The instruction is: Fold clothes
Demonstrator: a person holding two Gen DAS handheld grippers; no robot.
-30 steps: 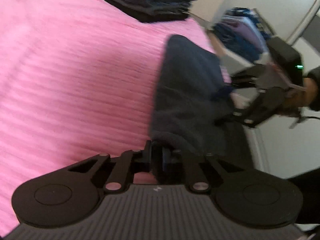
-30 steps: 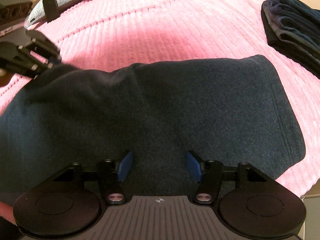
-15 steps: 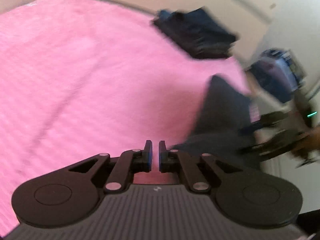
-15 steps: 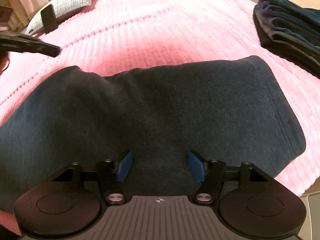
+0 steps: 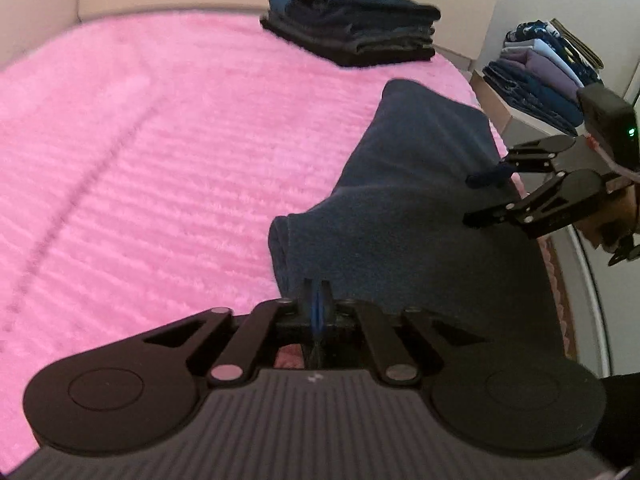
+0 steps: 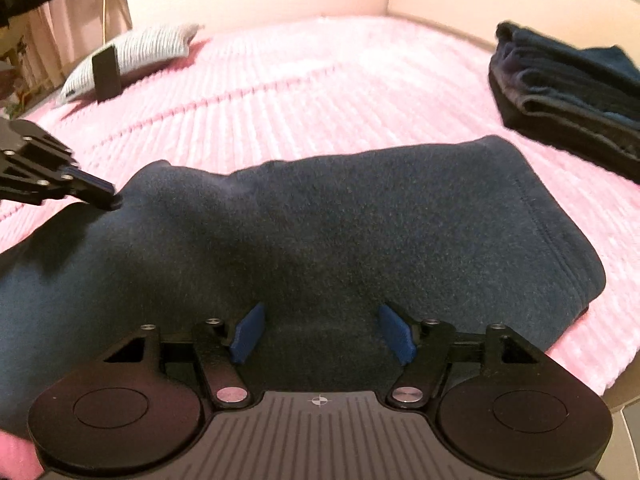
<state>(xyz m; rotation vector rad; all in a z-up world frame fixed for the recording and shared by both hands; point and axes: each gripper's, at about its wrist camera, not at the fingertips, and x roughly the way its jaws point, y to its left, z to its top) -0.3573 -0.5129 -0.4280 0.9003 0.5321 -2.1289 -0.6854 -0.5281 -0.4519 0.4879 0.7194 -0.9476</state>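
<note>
The dark navy garment [image 6: 340, 232] lies along the near edge of the pink bedspread [image 6: 320, 92], its long axis running side to side across the right wrist view, hemmed end off to the right, the other end running out of frame on the left. The left gripper [image 5: 316, 300] is clamped onto a raised fold of that cloth at its left end, jaws pinched tight with fabric between them. The right gripper [image 6: 322, 330] hangs spread wide over the garment's middle, blue pads apart, gripping nothing, the fleece directly beneath and ahead of it. So the left hand has the end, the right sits nearer the centre and the hemmed end. Further out, a stack of folded dark clothes [image 6: 572, 96] waits at the bed's far right, well apart, and a pillow [image 6: 132, 56] lies far left
</note>
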